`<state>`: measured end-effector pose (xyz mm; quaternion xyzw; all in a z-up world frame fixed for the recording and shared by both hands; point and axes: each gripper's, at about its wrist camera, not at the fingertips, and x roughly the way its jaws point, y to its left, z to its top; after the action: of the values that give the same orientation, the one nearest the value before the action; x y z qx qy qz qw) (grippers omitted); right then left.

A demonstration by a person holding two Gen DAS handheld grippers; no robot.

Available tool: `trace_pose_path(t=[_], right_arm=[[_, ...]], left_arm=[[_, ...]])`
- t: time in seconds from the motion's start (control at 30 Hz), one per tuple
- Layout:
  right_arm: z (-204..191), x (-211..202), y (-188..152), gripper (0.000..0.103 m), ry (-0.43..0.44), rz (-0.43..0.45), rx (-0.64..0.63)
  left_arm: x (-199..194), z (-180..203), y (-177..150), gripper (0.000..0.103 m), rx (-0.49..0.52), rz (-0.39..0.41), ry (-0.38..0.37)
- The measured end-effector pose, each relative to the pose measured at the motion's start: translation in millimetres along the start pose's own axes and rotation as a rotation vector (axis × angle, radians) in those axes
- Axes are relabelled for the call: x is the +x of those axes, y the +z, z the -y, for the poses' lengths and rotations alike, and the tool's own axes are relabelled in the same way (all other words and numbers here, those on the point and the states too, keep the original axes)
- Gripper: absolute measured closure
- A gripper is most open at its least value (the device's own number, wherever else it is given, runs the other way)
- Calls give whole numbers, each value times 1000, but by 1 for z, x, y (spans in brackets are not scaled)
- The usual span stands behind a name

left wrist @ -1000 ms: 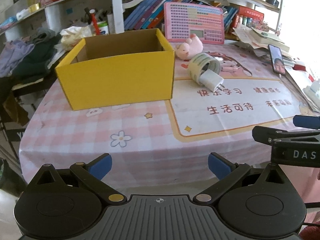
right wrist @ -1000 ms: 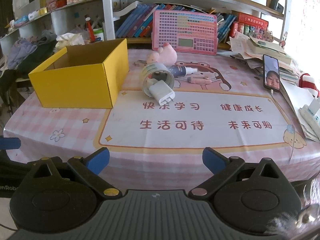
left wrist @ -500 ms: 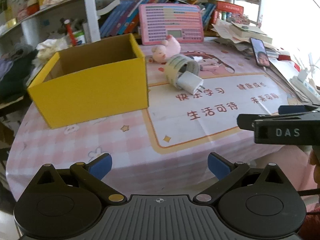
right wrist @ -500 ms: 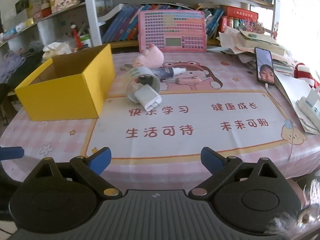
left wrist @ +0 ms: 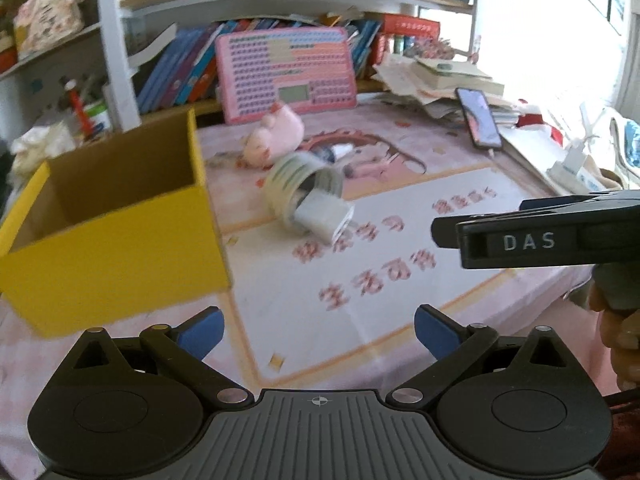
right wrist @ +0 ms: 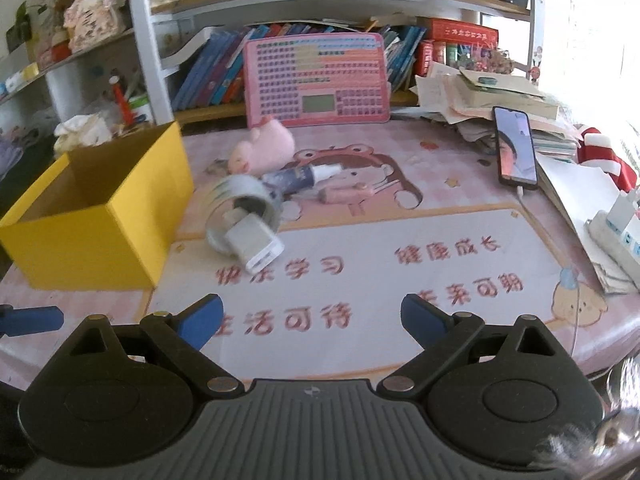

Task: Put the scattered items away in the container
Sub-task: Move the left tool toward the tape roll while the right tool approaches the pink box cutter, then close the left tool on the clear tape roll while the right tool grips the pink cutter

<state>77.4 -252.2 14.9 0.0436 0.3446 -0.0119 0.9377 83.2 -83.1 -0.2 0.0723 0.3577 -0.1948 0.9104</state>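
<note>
Spray bottle (right wrist: 298,178) clear from right only

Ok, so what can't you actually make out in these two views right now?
- Floor of the yellow box: both views, hidden by its own walls, so any contents are unknown.
- Back of the charger: right view, tucked inside the tape roll.
- Mat lettering: left view, motion blur.
- Right claw: left view, seen side-on and cut off by the edge.
- Phone screen: right view, too small to read.
</note>
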Motion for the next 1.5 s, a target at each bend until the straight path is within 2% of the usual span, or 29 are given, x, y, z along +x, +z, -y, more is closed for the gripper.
trace_pose_path(t=[0.23, 0.4, 0.8, 0.97, 1.07, 1.2, 1.5], right_arm=[[22, 25, 24, 6, -15, -11, -18], [38, 44, 37, 6, -2, -29, -32], [76, 95, 64, 6, 80, -77, -30], [84, 116, 72, 6, 122, -106, -45], [89, 130, 76, 6, 136, -131, -33], [93, 146, 85, 6, 156, -142, -15], [93, 193, 107, 6, 185, -189, 15]], left_arm=[[32, 15, 27, 2, 20, 14, -24], [52, 21, 43, 4, 7, 5, -5], [88, 27, 78, 5, -71, -22, 146], [99, 22, 91, 5, -144, -15, 215], [107, 21, 96, 3, -164, -28, 229], [123, 21, 102, 3, -180, -45, 213], [161, 3, 116, 3, -290, -123, 277]])
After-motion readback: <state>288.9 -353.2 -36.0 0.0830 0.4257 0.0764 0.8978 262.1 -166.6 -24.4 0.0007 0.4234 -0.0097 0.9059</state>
